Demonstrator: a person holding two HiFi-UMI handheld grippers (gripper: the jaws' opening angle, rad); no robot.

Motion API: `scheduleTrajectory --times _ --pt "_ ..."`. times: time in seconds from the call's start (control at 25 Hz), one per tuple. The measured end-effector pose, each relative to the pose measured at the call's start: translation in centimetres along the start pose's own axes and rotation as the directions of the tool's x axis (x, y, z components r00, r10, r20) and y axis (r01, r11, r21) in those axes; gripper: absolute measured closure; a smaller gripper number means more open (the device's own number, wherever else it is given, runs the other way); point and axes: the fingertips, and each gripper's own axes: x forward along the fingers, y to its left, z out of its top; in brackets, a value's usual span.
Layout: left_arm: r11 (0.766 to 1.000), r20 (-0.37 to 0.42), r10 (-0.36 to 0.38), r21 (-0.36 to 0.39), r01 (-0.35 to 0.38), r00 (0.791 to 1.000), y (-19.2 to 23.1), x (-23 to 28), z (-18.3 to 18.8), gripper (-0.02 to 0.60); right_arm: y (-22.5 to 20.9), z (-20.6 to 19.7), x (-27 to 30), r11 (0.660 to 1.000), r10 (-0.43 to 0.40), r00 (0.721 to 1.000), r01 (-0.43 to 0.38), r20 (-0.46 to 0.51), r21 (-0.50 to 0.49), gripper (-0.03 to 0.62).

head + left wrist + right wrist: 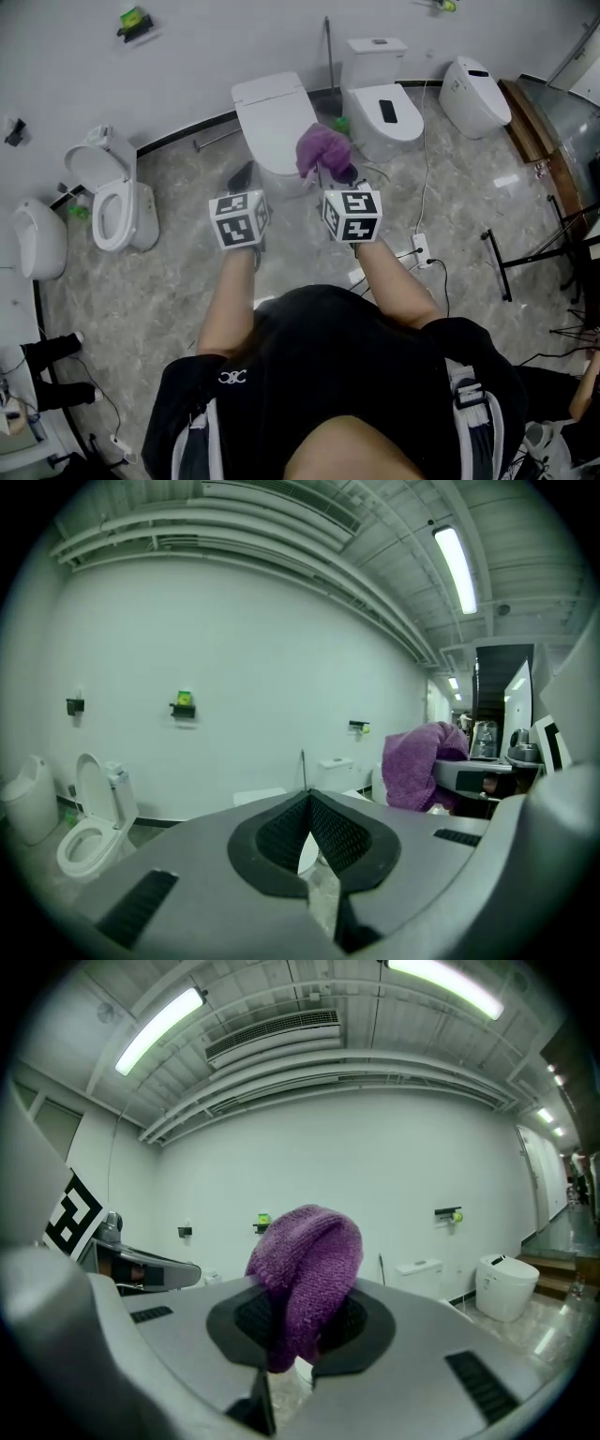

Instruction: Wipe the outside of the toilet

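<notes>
Before the closed-lid toilet (272, 117), both tools were held raised and clear of the porcelain, judged a carrying posture ahead of wiping; right hand-held gripper (330, 176): jaws clamped on purple cloth (305, 1274), which bunched up above them, presumably as the wiping face; left hand-held gripper (307, 808): jaws together, nothing between; toilet stood just ahead, not yet touched.

Cloth (305, 1269): purple knit, coarse looped nap, matt.
Right gripper (298, 1335) and left gripper (308, 803): smooth matt grey plastic shells. Pads (342, 834) are black, ribbed and look rubbery.
Toilet (277, 117), 12 o'clock in head view: white, smooth, glossy, ceramic look.
Floor (178, 272): grey veined stone look, polished, faint sheen.
Wall (206, 47): plain matt white.
Step (525, 122), 2 o'clock: brown, wood look.
</notes>
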Motion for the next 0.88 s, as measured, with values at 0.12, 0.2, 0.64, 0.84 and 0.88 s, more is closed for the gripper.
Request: scheduleTrajectory --times 0.12,0.2,0.64,0.84,0.88 --pt "1.0 -0.004 -0.007 0.002 0.007 1.0 1.9 2.0 0.3 0.571 0.2 -0.5 2.5 1.0 -0.01 1.0 0.01 -0.006 0.007 0.531" --pt "1.0 -0.007 -0.008 -0.004 0.008 1.0 2.9 3.2 0.4 0.571 0.2 -0.7 3.9 1.0 -0.014 1.0 0.014 -0.01 0.009 0.531" --pt "1.0 -0.028 -0.001 -0.012 0.0 1.0 6.3 7.9 0.4 0.571 -0.1 -1.6 10.6 1.0 -0.001 1.0 0.002 -0.027 0.019 0.53" --pt "1.0 -0.02 0.031 0.004 -0.031 0.999 8.8 11.3 1.5 0.572 -0.4 -1.5 15.7 0.999 0.037 0.999 -0.036 -0.012 0.027 0.53" --pt "0.999 -0.02 0.037 0.006 -0.037 0.999 9.2 12.3 1.8 0.572 -0.7 -1.5 16.8 0.999 0.042 0.999 -0.042 -0.01 0.026 0.531"
